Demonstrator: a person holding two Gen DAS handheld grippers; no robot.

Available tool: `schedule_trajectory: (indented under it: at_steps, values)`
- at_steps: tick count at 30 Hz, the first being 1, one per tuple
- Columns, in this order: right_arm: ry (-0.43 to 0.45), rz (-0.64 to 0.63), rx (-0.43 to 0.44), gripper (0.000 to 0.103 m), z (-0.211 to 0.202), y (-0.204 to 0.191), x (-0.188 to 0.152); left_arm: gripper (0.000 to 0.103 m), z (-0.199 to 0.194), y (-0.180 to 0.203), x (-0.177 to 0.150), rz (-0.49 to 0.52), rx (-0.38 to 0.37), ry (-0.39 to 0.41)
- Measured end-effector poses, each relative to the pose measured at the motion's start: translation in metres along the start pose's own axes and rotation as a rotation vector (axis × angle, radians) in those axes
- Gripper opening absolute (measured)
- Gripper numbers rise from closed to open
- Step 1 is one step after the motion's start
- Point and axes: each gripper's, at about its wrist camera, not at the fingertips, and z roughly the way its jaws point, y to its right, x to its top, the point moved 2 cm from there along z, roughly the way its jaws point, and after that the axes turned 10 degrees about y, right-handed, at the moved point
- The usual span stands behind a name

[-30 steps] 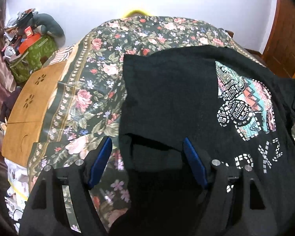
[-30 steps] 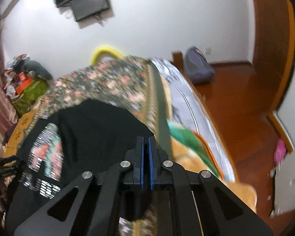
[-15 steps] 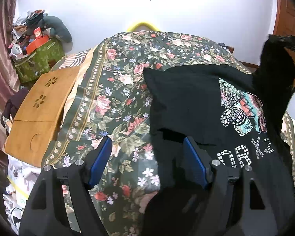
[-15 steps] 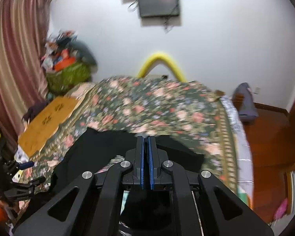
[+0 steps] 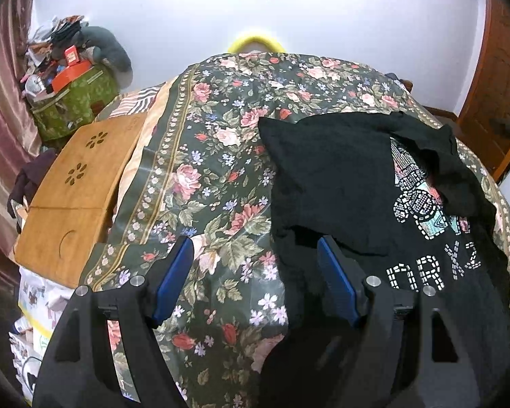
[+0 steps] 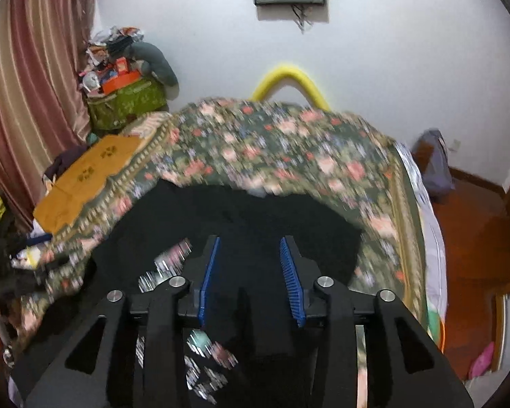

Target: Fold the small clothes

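A black T-shirt (image 5: 340,176) with a sequin print lies on the floral bedspread (image 5: 221,156), its right sleeve folded in over the print. My left gripper (image 5: 255,272) is open and empty over the shirt's near left edge. In the blurred right wrist view the shirt (image 6: 255,214) lies under my right gripper (image 6: 250,261), which is open with nothing between its blue pads.
A wooden lap table (image 5: 74,190) lies at the bed's left edge. A green bag heaped with clutter (image 5: 71,91) stands by the curtain. A yellow hoop (image 6: 289,74) sits behind the bed. The wooden floor (image 6: 476,255) and a door are to the right.
My right gripper has opened and let go of the shirt's sleeve, which now lies folded over the print. The left gripper has pulled back slightly and stays open.
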Motion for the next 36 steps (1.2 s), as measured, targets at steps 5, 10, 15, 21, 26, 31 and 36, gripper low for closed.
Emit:
schedule_trajectory:
  at_steps: [5, 10, 15, 21, 26, 31, 36]
  values:
    - [-0.074, -0.024, -0.016, 0.039, 0.008, 0.013, -0.047, 0.075, 0.032, 0.011, -0.005, 0.019, 0.027, -0.072]
    - [-0.129, -0.022, -0.008, 0.039, 0.035, 0.012, -0.079, 0.075, 0.068, 0.021, -0.010, -0.034, 0.006, -0.160]
    - [-0.087, 0.041, 0.025, 0.046, 0.042, 0.015, -0.081, 0.075, 0.082, 0.032, -0.006, -0.046, 0.013, -0.163]
    - [-0.111, 0.022, 0.036, 0.046, 0.017, 0.017, -0.085, 0.075, 0.062, 0.030, -0.005, -0.028, -0.024, -0.178]
    - [-0.114, 0.028, 0.025, 0.064, -0.022, 0.025, -0.104, 0.075, 0.027, 0.012, -0.024, -0.028, -0.010, -0.196]
    - [-0.204, 0.043, 0.035, 0.065, -0.045, 0.027, -0.151, 0.075, 0.001, -0.004, -0.056, -0.061, -0.013, -0.257]
    - [-0.266, 0.105, 0.050, 0.065, -0.049, 0.027, -0.188, 0.075, -0.022, -0.006, -0.086, -0.131, -0.089, -0.310]
